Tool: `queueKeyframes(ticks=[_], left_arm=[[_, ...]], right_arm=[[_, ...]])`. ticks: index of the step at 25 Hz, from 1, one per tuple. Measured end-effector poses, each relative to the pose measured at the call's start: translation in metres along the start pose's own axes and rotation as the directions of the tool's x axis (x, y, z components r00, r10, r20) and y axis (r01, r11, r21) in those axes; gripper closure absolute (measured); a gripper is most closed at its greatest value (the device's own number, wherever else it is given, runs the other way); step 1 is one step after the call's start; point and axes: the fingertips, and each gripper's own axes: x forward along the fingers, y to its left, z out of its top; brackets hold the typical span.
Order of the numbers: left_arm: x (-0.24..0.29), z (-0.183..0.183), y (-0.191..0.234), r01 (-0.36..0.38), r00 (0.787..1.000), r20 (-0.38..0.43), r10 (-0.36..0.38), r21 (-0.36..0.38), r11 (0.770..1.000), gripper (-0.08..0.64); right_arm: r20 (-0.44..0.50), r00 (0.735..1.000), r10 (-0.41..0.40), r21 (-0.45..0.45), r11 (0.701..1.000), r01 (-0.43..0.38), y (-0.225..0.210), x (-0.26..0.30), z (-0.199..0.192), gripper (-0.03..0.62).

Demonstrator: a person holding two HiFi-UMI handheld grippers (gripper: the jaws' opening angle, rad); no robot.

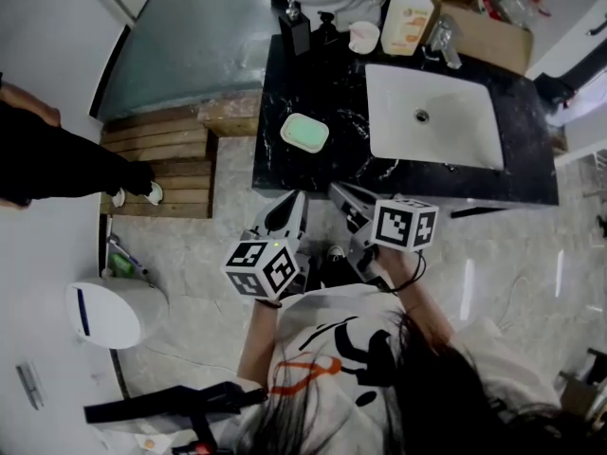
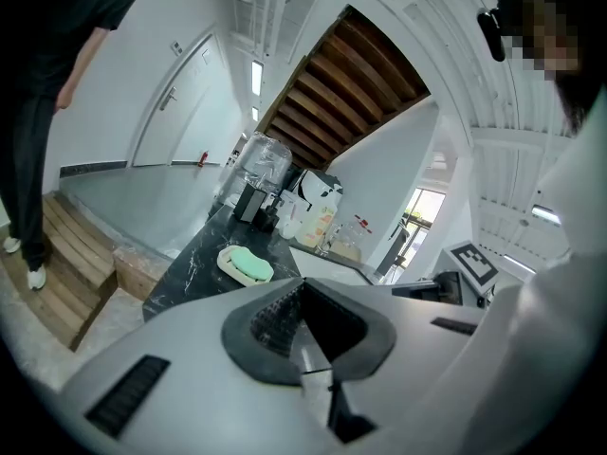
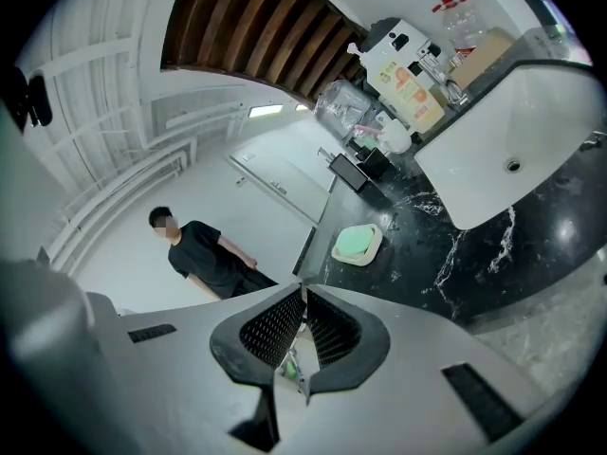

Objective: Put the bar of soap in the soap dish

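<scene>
The green bar of soap (image 1: 303,131) lies in the white soap dish (image 1: 323,140), which sits on the black marble counter (image 1: 313,173) just left of the white sink (image 1: 455,131), well apart from both my grippers. Along the back of the counter stand a dark dispenser (image 1: 296,28), a white cup (image 1: 363,36), an orange-labelled bottle (image 1: 408,12) and the tap (image 1: 444,41), with a cardboard box (image 1: 488,31) behind them. The floor (image 1: 493,282) is pale veined tile; wooden steps (image 1: 161,164) lie to the left of the counter and a white bin (image 1: 114,311) stands near the wall. I hold both grippers close to my chest, short of the counter's front edge, side by side and pointing forward and a little down, the left marker cube (image 1: 261,268) and right marker cube (image 1: 406,224) facing up. My left gripper (image 1: 296,199) has its fingers pressed together on nothing, and my right gripper (image 1: 334,191) is clenched empty likewise. Only the right gripper view takes in the whole bystander (image 3: 213,254) in black by the white wall; the head view catches just a dark leg and a shoe on the steps. The left gripper view alone shows a bright window (image 2: 422,218) past the sink, and both gripper views show brown wooden slats (image 2: 360,93) overhead, which the head view misses
</scene>
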Motion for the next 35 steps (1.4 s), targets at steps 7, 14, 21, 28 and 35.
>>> queueKeyframes(ticks=[7, 14, 21, 28, 35], left_arm=[[0.0, -0.002, -0.014, 0.048, 0.999, -0.016, -0.047, 0.031, 0.998, 0.56], [-0.019, -0.007, -0.011, 0.101, 0.994, -0.051, -0.098, 0.05, 0.994, 0.56], [-0.063, -0.01, 0.003, 0.161, 0.985, -0.072, -0.156, 0.066, 0.985, 0.56], [-0.116, -0.038, 0.017, 0.226, 0.969, -0.119, -0.218, 0.062, 0.972, 0.56], [-0.153, -0.065, 0.012, 0.281, 0.95, -0.148, -0.273, 0.035, 0.959, 0.56]], right_arm=[[0.031, 0.999, -0.005, 0.02, 1.0, 0.004, 0.003, -0.014, -0.007, 0.566], [0.097, 0.994, -0.041, 0.034, 0.999, 0.038, 0.018, -0.017, -0.019, 0.566], [0.163, 0.984, -0.076, 0.053, 0.996, 0.068, 0.052, -0.015, -0.057, 0.566], [0.219, 0.969, -0.116, 0.105, 0.99, 0.094, 0.081, -0.023, -0.115, 0.566], [0.235, 0.955, -0.18, 0.126, 0.98, 0.153, 0.099, -0.048, -0.166, 0.566]])
